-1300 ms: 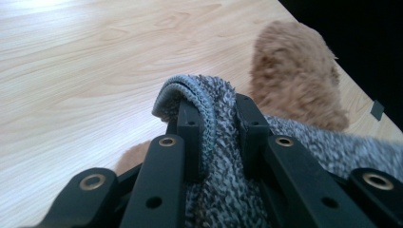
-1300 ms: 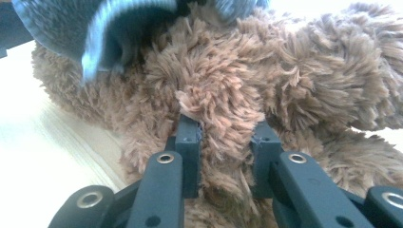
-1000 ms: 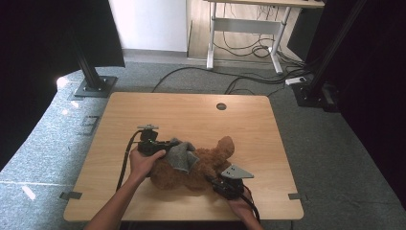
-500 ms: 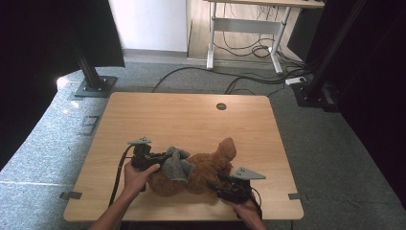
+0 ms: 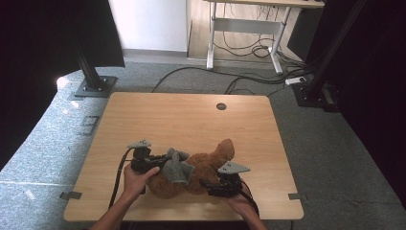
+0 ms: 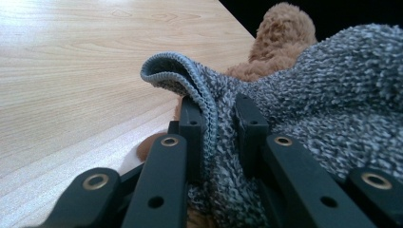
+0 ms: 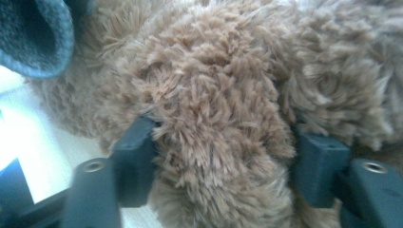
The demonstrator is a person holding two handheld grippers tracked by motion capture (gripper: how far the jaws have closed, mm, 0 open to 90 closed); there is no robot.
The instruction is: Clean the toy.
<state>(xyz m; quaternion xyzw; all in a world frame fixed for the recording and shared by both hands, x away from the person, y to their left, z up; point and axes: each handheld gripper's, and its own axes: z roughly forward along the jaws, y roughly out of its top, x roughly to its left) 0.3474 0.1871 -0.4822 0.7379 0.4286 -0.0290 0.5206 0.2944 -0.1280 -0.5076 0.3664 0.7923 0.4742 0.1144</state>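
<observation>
1. Left gripper (image 5: 158,160) sits near the table's front left corner, its jaws clenched on a fold of the grey knitted garment (image 5: 176,166); in the left gripper view the ribbed hem (image 6: 190,78) curls over between the two black jaws, pinched tight.
2. Right gripper (image 5: 210,186) lies close to the table's front edge, right of the middle. Its jaws have just been opening, and in the right gripper view they stand wide, one on each side of a plush limb (image 7: 223,118) of the brown teddy bear (image 5: 210,160); the fur brushes both pads, but I cannot tell that they press on it.
3. That bear lies on its side along the front part of the wooden table (image 5: 191,120), between the two grippers, one end reaching toward the table's middle.
4. Grey cloth is draped over the bear's left end, covering that part of the fur and lying between the left gripper and the bear's body.
5. A round cable hole (image 5: 221,106) sits near the table's far edge, well apart from the work.
6. Beyond the far edge, cables (image 5: 249,79) trail over the carpet, and a black stand base (image 5: 93,87) rests off the far left corner.
</observation>
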